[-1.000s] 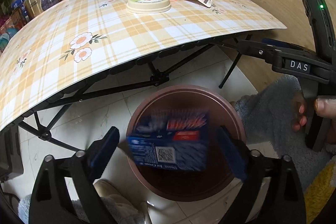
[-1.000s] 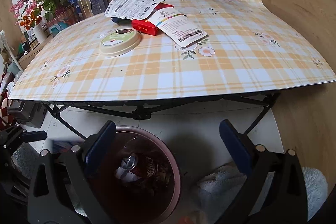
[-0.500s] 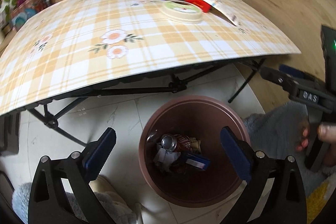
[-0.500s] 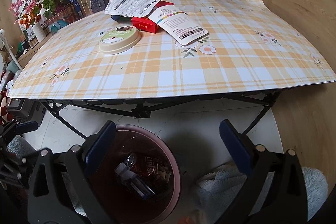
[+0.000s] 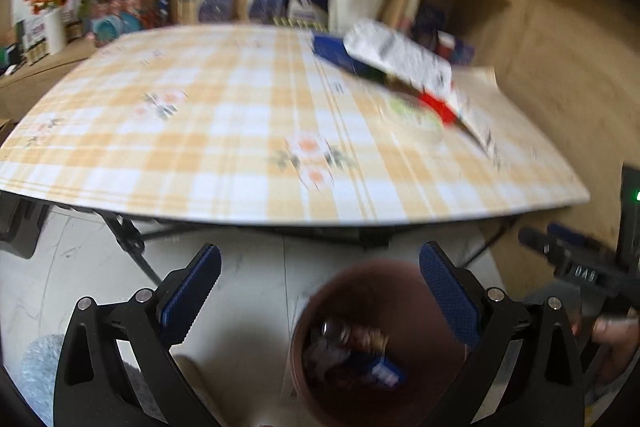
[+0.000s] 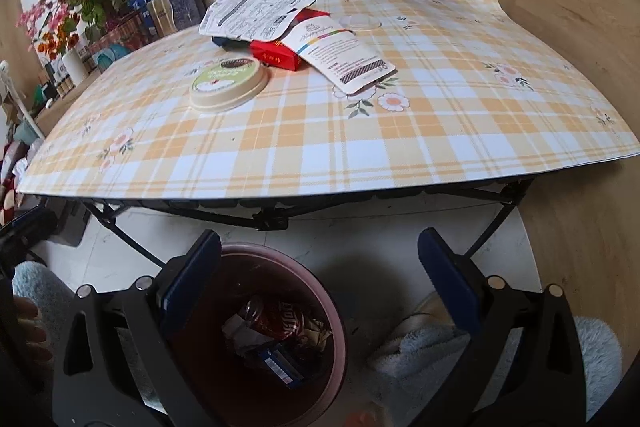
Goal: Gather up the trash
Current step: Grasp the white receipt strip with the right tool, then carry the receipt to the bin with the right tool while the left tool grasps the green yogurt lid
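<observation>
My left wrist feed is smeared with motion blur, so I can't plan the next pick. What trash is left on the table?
Observer: The right wrist view shows a round cream lid lying flat, on its own, nearest the grippers.
Operator: What's behind it?
Observer: A red box partly under a white leaflet, and a printed white card lying over a dark blue box.
Operator: Is the right gripper free?
Observer: Yes, the right gripper is open and empty, above the bin.

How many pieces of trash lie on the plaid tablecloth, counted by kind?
Round lid: 1
Red box: 1
Dark blue box, mostly hidden: 1
Flattened white printed carton: 1
White printed card with colour stripe: 1
Total: 5
</observation>
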A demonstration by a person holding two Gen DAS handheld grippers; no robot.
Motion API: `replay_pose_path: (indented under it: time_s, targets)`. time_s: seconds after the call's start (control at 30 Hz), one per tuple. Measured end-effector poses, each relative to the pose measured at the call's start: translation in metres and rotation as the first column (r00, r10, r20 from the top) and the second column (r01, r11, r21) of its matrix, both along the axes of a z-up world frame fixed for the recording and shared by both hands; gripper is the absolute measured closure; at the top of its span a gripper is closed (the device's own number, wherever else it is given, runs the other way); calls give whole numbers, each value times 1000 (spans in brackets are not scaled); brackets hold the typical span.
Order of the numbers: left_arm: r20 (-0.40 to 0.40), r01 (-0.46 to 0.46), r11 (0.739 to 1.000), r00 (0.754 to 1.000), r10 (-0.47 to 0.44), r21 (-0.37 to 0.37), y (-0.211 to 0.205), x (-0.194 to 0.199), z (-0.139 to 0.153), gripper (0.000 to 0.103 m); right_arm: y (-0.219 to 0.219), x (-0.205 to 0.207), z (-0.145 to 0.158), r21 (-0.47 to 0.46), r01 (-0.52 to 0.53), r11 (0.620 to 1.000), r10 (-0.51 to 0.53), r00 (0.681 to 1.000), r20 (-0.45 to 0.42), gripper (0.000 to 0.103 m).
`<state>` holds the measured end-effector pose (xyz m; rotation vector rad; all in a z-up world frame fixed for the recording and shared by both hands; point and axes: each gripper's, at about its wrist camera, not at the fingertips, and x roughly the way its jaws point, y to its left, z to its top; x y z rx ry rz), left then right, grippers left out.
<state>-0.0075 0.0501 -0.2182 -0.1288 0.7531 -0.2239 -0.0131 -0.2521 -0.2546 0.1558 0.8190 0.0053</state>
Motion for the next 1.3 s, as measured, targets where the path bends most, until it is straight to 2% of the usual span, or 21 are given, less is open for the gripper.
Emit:
replay_pose_path:
  time_s: [0.17, 0.3, 0.4, 0.53, 0.57, 0.67, 0.77, 0.87, 0.97, 1.03, 1.07, 1.1, 1.23, 1.27, 1.3]
  targets:
    - [25, -59, 998, 998, 59, -10, 11, 5, 6, 6, -6, 16, 11, -58, -1, 998, 1, 1000, -5, 6]
    - [59, -66, 998, 996, 67, -13, 18, 7, 13, 6, -17, 44, 24, -107, -46, 993, 47, 999, 4, 6]
    - [35, -52, 998, 998, 53, -33, 23, 11, 10, 6, -20, 72, 32, -166, -120, 979, 122, 993, -1, 6]
    - [-6, -68, 997, 998, 68, 20, 20, 17, 2, 6, -17, 117, 33, -241, -217, 946, 213, 976, -46, 7]
    - [-14, -67, 997, 998, 68, 23, 19, 19, 0, 6, -15, 125, 31, -253, -236, 938, 230, 972, -55, 8]
    - [-31, -56, 998, 998, 56, 11, 18, 23, -2, 6, -7, 152, 24, -289, -296, 910, 278, 955, -102, 20]
    - [-52, -42, 999, 998, 42, -4, 18, 25, -5, 6, -1, 173, 17, -311, -320, 895, 291, 947, -137, 26]
    - [-71, -33, 999, 997, 33, -12, 17, 26, -9, 6, -2, 187, 15, -288, -314, 905, 286, 948, -136, 27]
    - [-82, -30, 999, 996, 29, -11, 17, 28, -10, 6, -2, 193, 16, -293, -318, 902, 293, 948, -126, 41]
    - [-77, -32, 999, 997, 31, -14, 18, 29, -8, 6, -6, 193, 17, -286, -305, 908, 282, 952, -120, 55]
    - [-73, -30, 999, 997, 29, -14, 18, 29, -5, 6, -10, 194, 18, -265, -300, 916, 277, 953, -119, 64]
    - [-70, -28, 1000, 997, 27, -10, 17, 31, -3, 6, -15, 194, 21, -230, -291, 929, 272, 956, -114, 69]
    - [-67, -18, 1000, 998, 19, 8, 12, 37, 3, 6, -35, 184, 35, -80, -241, 967, 237, 970, -56, 80]
    - [-70, -13, 1000, 997, 14, 7, 11, 40, 4, 6, -40, 180, 39, -32, -225, 974, 224, 974, -43, 86]
    - [-76, -1, 1000, 997, 1, 3, 8, 44, 7, 6, -45, 177, 41, 18, -209, 978, 209, 977, -33, 86]
